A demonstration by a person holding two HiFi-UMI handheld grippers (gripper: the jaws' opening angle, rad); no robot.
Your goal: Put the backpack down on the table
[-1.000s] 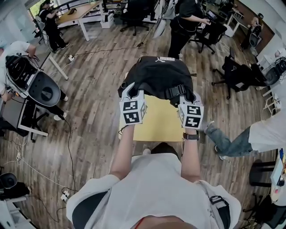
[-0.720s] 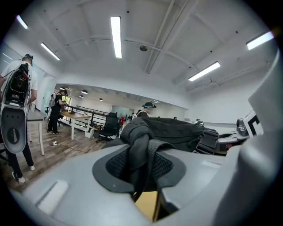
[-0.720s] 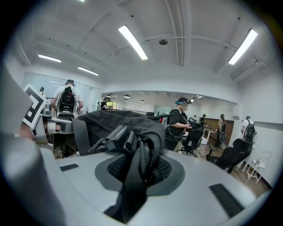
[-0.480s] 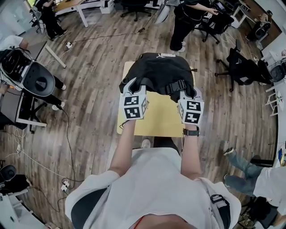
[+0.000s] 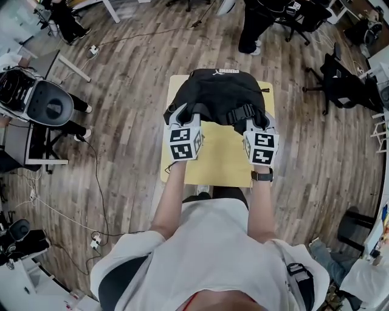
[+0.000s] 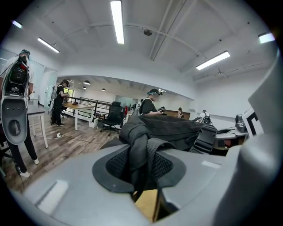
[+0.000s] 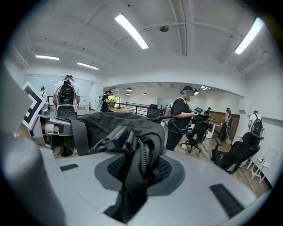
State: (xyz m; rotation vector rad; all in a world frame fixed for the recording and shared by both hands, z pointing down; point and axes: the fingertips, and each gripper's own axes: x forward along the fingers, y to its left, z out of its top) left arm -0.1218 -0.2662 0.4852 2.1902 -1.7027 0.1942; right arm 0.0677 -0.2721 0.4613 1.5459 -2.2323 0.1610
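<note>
A black backpack (image 5: pixel 219 94) hangs low over the far half of a small yellow wooden table (image 5: pixel 216 161). My left gripper (image 5: pixel 182 119) is shut on a bunched strap at the pack's near left edge. The same strap (image 6: pixel 140 152) shows pinched between the dark pads in the left gripper view. My right gripper (image 5: pixel 258 124) is shut on the strap and buckle at the near right edge. That strap (image 7: pixel 140 165) fills the jaws in the right gripper view. I cannot tell whether the pack's bottom touches the table.
Wooden floor surrounds the table. Black office chairs (image 5: pixel 343 85) stand to the right, and a person (image 5: pixel 258 18) stands beyond the table. A grey machine (image 5: pixel 42 103) and floor cables (image 5: pixel 97 182) lie at the left. The table's near half is bare.
Both grippers have come down with the backpack toward the table. The pack now hangs over the tabletop's far half, and more of the table shows around it.
</note>
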